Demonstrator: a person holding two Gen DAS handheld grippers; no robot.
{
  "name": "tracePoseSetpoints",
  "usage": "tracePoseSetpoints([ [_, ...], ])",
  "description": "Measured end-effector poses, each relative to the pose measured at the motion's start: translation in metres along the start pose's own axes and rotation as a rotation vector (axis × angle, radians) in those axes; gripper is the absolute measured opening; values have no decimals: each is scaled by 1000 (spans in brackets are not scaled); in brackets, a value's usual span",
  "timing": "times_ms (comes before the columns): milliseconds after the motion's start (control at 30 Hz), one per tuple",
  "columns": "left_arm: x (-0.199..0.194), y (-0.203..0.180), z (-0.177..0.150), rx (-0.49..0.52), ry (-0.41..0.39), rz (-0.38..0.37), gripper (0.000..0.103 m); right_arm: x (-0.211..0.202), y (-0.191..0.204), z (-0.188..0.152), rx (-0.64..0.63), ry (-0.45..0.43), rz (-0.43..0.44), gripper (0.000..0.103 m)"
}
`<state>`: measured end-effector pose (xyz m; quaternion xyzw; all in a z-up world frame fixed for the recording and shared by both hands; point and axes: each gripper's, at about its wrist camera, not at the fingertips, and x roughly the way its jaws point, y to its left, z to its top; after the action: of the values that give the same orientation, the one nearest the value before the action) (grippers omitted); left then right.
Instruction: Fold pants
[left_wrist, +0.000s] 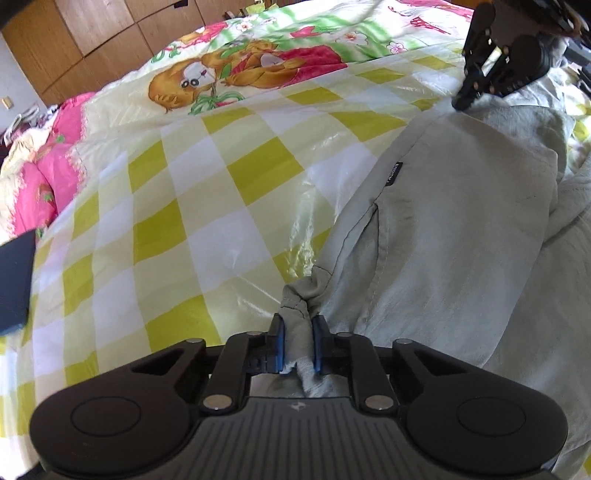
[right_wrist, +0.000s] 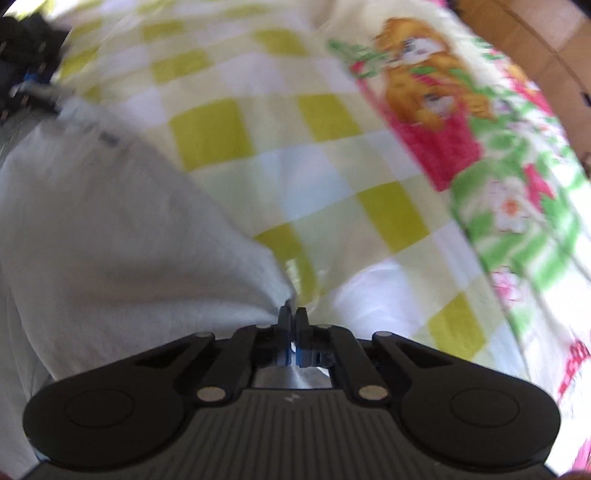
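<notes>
Light grey pants lie on a yellow-and-white checked bed cover. My left gripper is shut on a bunched corner of the pants near the pocket seam. My right gripper shows at the far upper right, pinching the opposite corner of the same edge. In the blurred right wrist view, my right gripper is shut on a pulled-up point of the pants. The left gripper shows at the far upper left.
A cartoon-print quilt with pink and green patches lies beyond the checked cover. Wooden cabinets stand behind the bed. A dark blue object sits at the left edge.
</notes>
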<state>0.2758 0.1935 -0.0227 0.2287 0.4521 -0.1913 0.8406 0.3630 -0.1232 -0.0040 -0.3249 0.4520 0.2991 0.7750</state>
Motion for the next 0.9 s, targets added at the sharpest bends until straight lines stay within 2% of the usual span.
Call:
tracePoseSetpoints([
  [100, -8, 6, 8, 5, -43, 42, 28, -34, -16, 8, 98, -105, -56, 1],
  [200, -20, 17, 24, -14, -109, 101, 28, -68, -14, 17, 85, -195, -137, 1],
  [300, -33, 22, 39, 4, -173, 190, 28, -101, -11, 20, 80, -274, -215, 1],
  [400, -52, 22, 48, 11, -255, 268, 28, -136, 8, 9, 74, -342, -290, 1],
  [500, -75, 10, 39, 23, -331, 326, 28, -172, 46, -23, 60, -382, -322, 1],
  [567, -89, -3, 20, 46, -362, 341, 28, -182, 82, -51, 21, -369, -324, 1],
  [667, -102, -34, -20, 81, -362, 347, 28, -175, 138, -92, 12, -303, -261, 1],
  [800, -105, -79, -86, 109, -306, 340, 28, -140, 196, -128, 68, -192, -129, 1],
  [900, -105, -97, -123, 82, -272, 342, 28, -124, 218, -140, 92, -145, -86, 1],
])
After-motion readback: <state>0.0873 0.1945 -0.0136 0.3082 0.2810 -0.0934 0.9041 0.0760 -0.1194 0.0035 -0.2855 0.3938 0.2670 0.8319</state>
